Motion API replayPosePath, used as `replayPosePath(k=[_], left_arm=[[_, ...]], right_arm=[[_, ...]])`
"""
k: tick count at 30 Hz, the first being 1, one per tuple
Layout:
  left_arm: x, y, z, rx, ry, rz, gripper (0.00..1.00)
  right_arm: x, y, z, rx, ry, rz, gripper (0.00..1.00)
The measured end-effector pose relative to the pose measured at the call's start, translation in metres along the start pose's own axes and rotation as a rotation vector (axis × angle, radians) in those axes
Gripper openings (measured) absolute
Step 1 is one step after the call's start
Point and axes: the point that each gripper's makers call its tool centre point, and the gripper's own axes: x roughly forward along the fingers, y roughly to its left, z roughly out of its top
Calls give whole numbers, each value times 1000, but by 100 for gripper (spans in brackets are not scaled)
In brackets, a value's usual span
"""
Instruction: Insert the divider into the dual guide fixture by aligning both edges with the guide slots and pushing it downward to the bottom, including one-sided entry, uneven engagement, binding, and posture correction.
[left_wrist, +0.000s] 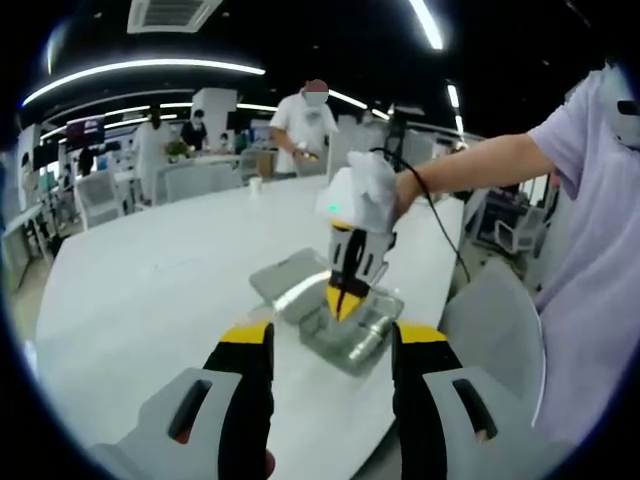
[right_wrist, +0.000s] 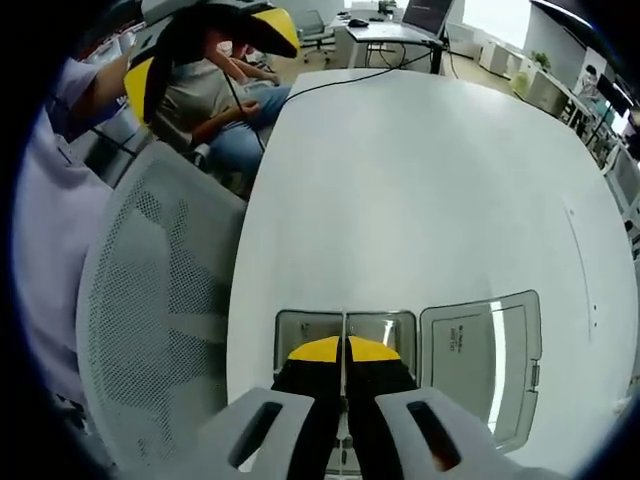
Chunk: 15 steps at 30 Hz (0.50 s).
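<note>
The dual guide fixture (left_wrist: 352, 335) is a low grey metal box near the white table's edge. My right gripper (left_wrist: 344, 298), held by a gloved hand, points straight down into it. In the right gripper view the fixture (right_wrist: 300, 330) lies directly below the jaws. My right gripper (right_wrist: 345, 350) is shut on the thin divider (right_wrist: 344, 322), seen edge-on as a line across the fixture's middle. My left gripper (left_wrist: 332, 340) hovers open just short of the fixture, nothing between its jaws. It also appears as the left gripper (right_wrist: 205, 50) high at the upper left.
A flat grey plate (right_wrist: 485, 350) lies beside the fixture, seen also as the plate (left_wrist: 283, 278). A mesh chair back (right_wrist: 150, 300) stands close to the table (right_wrist: 420, 180) edge. A seated person (right_wrist: 215, 100) is beyond it. Several people (left_wrist: 305, 125) stand at the far end.
</note>
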Motion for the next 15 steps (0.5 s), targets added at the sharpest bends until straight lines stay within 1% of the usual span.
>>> replayPosePath(k=[15], left_arm=[[0,2,-1,-1,7,4,45]], right_arm=[[6,0,-2,6,3,2,0]])
